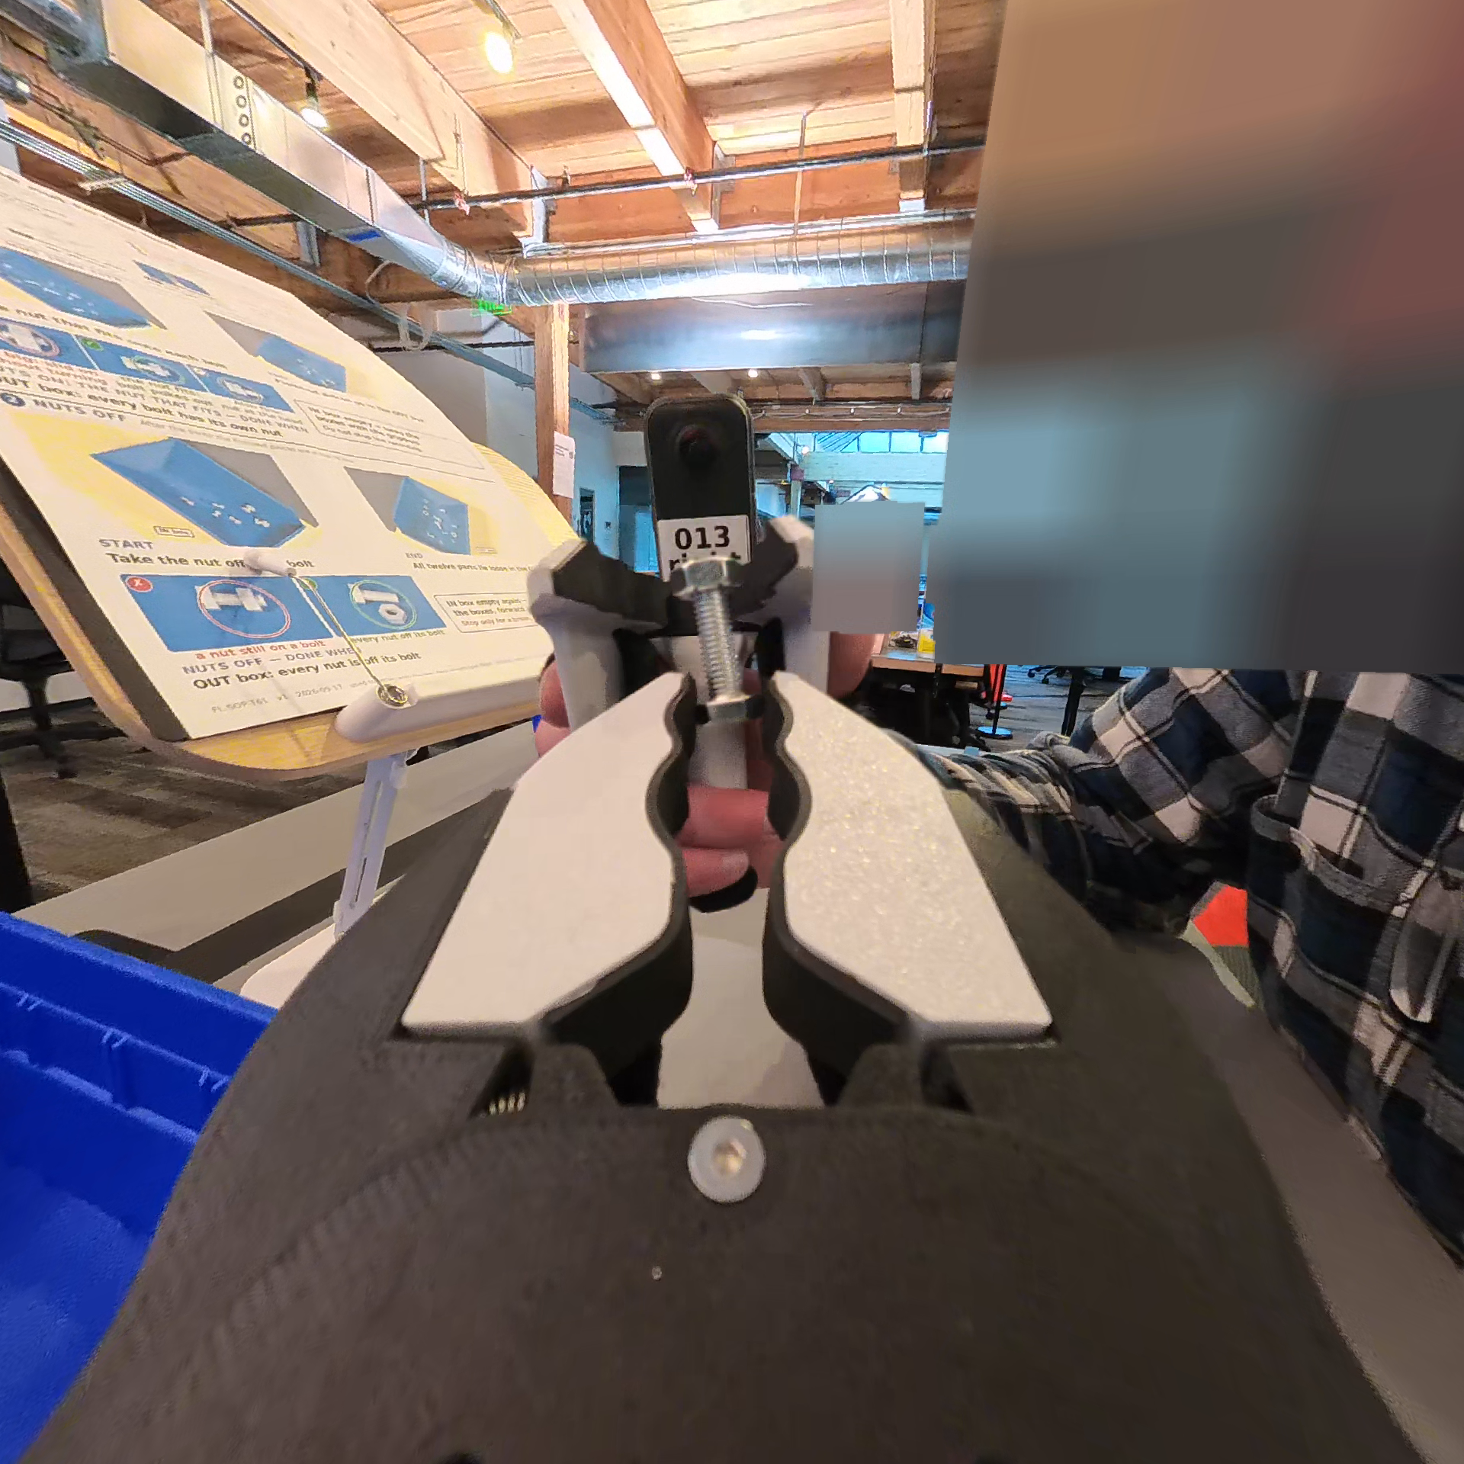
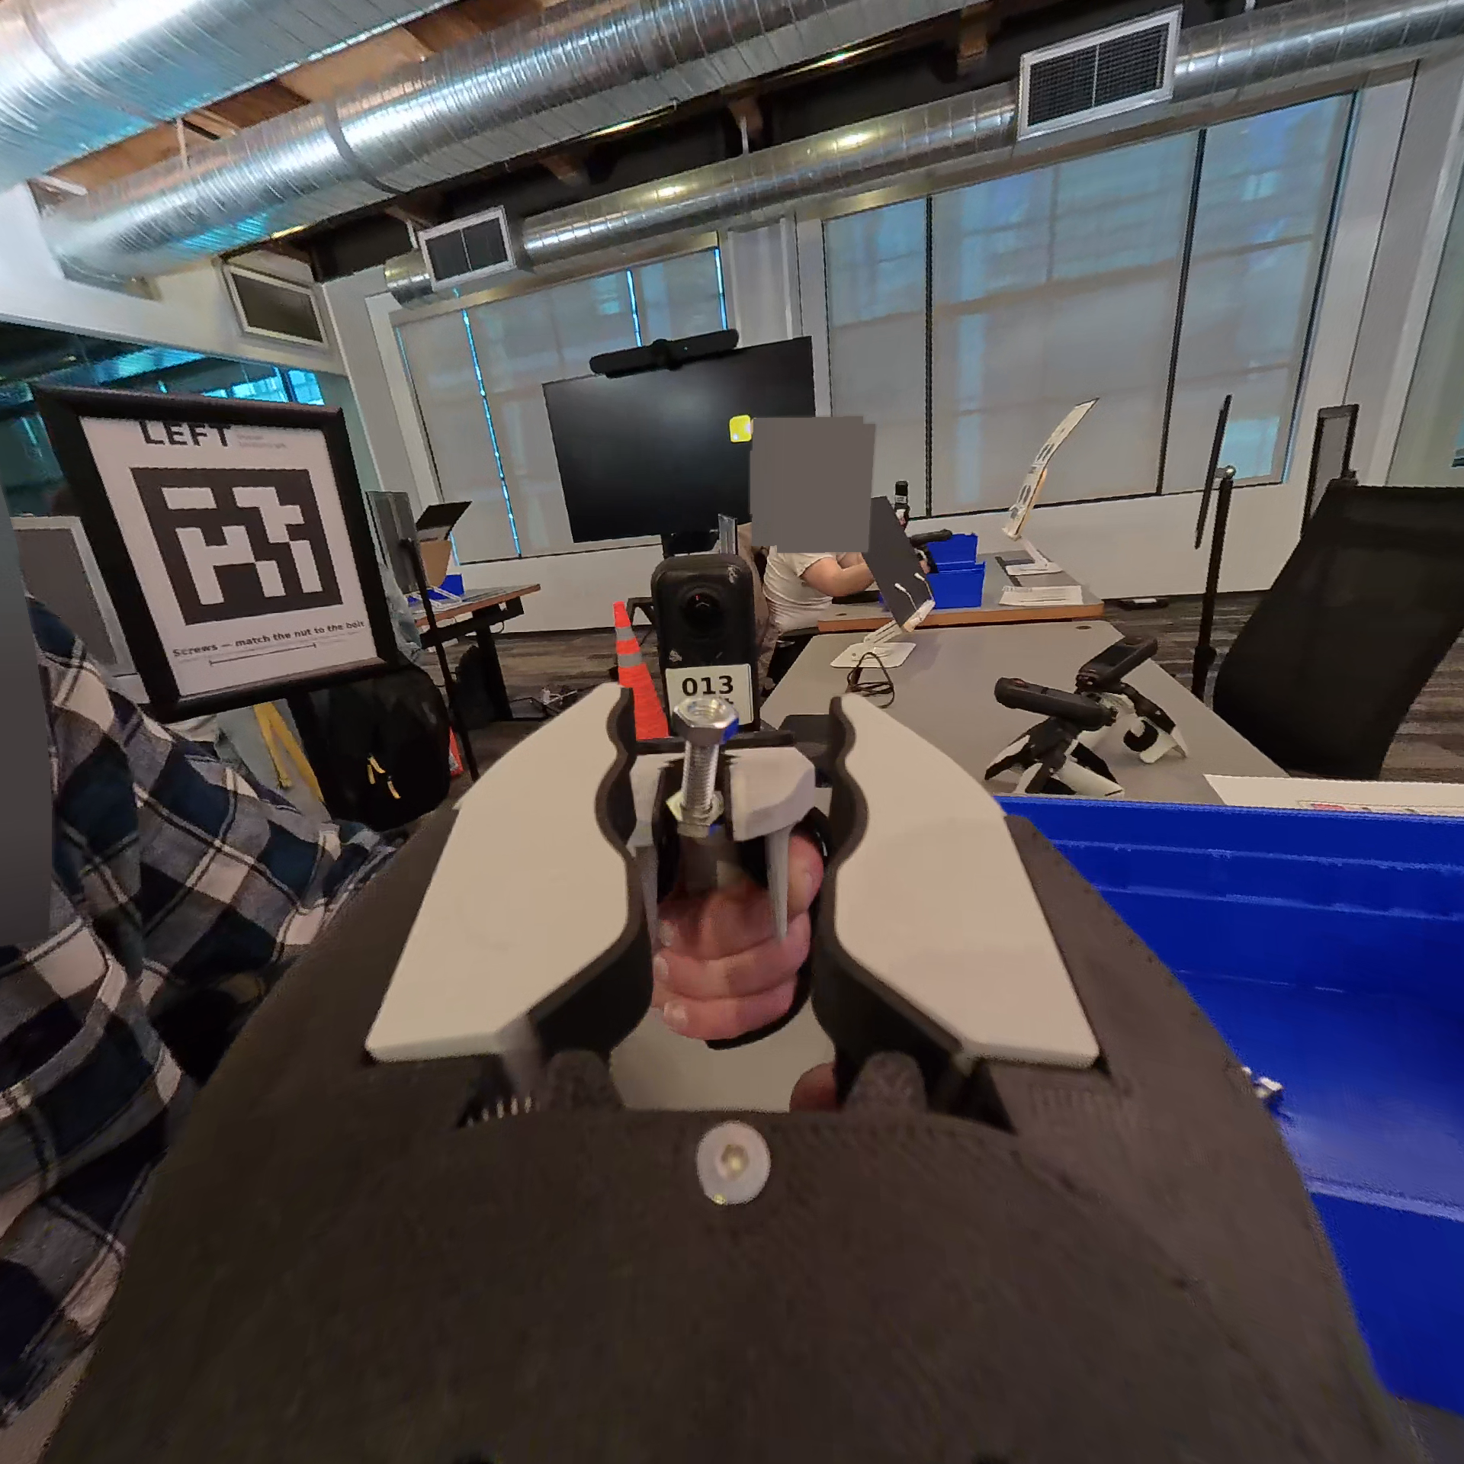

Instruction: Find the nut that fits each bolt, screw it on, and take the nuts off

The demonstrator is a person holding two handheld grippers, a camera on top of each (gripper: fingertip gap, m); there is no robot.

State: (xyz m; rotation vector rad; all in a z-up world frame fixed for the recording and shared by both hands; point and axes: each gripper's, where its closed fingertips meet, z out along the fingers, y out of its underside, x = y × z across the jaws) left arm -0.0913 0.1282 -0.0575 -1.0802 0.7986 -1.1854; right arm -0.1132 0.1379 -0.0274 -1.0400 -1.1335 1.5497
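A silver bolt [image 1: 715,638] is held in the air between my two grippers, which face each other. My left gripper [image 1: 733,699] is shut on the hex end nearest its camera, and both pads [image 1: 780,717] press on it. A hex nut [image 1: 703,574] sits on the bolt's far end. In the right wrist view the nut [image 2: 703,722] is nearest me, with the bolt [image 2: 699,772] running back to the left gripper [image 2: 701,804]. My right gripper [image 2: 725,713] is open. Its fingers [image 2: 554,792] stand wide on both sides of the nut without touching it. It also shows in the left wrist view [image 1: 681,562].
A blue bin [image 1: 79,1109] is at the lower left of the left wrist view and at the right of the right wrist view [image 2: 1267,911]. An instruction board [image 1: 238,515] on a stand leans at the left. A person's plaid sleeve [image 1: 1267,832] is close. Spare grippers [image 2: 1085,713] lie on a grey table [image 2: 951,681].
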